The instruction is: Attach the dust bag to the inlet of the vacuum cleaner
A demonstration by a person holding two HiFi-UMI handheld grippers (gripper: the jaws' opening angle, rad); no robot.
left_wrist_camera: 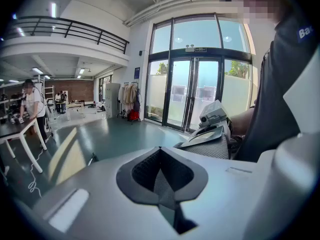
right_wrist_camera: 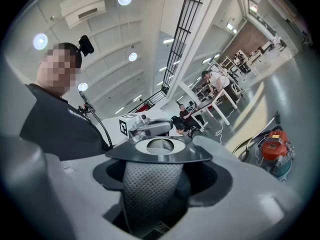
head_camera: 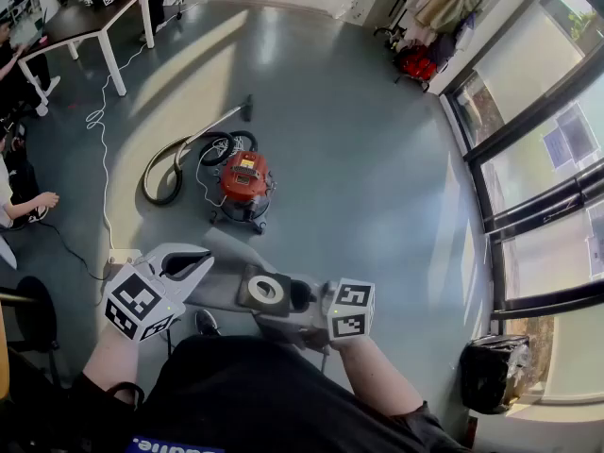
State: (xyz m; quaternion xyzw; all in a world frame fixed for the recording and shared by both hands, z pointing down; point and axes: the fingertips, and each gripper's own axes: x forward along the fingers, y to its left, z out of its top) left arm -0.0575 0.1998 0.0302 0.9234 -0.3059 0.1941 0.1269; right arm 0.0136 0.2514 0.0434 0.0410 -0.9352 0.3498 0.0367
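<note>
one bag (right_wrist_camera: 150,181) clamped in right gripper (right_wrist_camera: 155,204); left gripper (left_wrist_camera: 161,184) jaws together, empty; vacuum (head_camera: 245,182) well apart on floor (head_camera: 359,159).

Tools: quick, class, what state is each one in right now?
Left tool: closed, empty.
Right tool: closed on the bag.

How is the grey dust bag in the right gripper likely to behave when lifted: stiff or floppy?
The dust bag has a mesh body bunched between the jaws of the right gripper, so it is probably floppy and light. Its flat collar shows a clean edge, so it is likely stiff.
</note>
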